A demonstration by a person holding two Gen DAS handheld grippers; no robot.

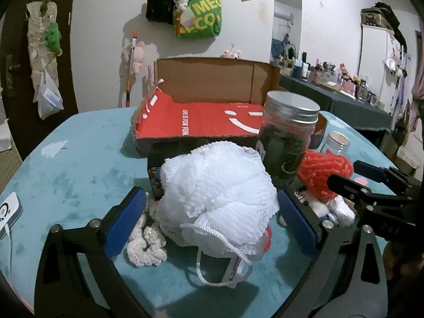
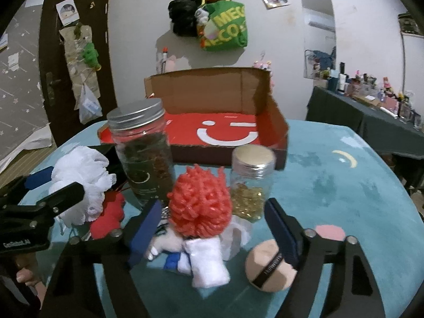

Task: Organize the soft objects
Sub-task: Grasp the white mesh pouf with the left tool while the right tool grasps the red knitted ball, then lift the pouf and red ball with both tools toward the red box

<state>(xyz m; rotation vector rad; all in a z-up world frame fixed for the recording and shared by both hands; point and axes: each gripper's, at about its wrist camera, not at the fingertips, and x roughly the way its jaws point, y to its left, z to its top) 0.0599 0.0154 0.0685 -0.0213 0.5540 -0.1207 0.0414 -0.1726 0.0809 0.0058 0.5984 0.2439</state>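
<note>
- Cardboard box [image 2: 278, 132], red-lined and open-topped, sits behind everything; soft things likely belong inside.
- White mesh pouf [image 1: 217, 190] lies just before the box, roundish with no clear long axis, cord loop trailing toward the camera.
- Left gripper [image 1: 212, 225], jaws spread, straddles the pouf; close gently on its bulk, not the cord.
- Right gripper [image 2: 212, 230], jaws apart, flanks the red-haired doll [image 2: 200, 212].

"MEG" on green bag [image 2: 228, 26]

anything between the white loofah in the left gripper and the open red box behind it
Yes. The left gripper brackets the white loofah, jaws open. A dark small box sits directly behind it, before the red box. The tall jar stands to the right; lifting should clear both.
</note>
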